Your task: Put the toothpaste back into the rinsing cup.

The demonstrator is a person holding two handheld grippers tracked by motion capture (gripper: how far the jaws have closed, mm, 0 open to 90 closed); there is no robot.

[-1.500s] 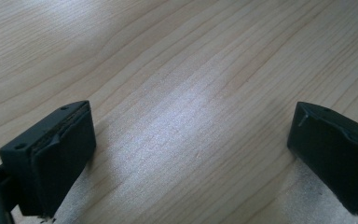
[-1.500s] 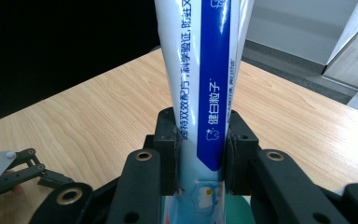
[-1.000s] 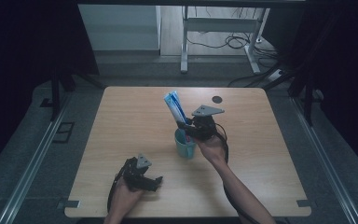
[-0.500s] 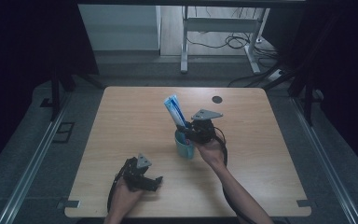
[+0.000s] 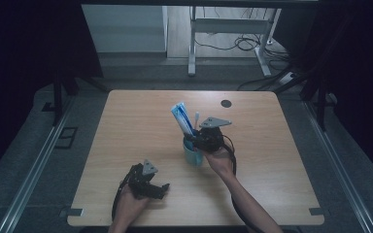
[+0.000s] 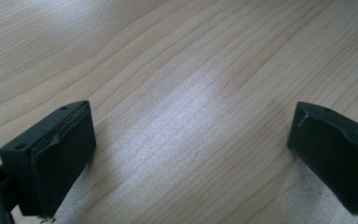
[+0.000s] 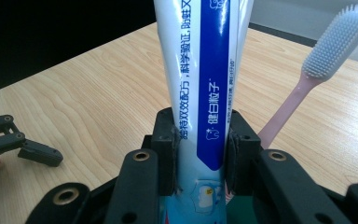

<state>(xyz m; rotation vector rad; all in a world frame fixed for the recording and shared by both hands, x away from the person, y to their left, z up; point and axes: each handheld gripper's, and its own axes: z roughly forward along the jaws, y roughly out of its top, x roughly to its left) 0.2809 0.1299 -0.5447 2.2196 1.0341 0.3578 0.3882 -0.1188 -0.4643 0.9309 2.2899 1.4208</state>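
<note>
Right gripper (image 7: 199,140) clamps a blue-and-white toothpaste tube (image 7: 200,70) standing tilted in the teal plastic cup (image 5: 192,155), beside a pink toothbrush with grey bristles (image 7: 317,74). Left gripper (image 5: 161,188), jaws wide on nothing, rests near the cup on the pale wooden table (image 5: 126,126). Beyond the cup, cables cross the grey floor (image 5: 141,63).

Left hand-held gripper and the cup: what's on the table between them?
Nothing. In the high view, bare table wood runs from the left hand-held gripper to the cup; its own view shows bare wood between open jaws.
</note>
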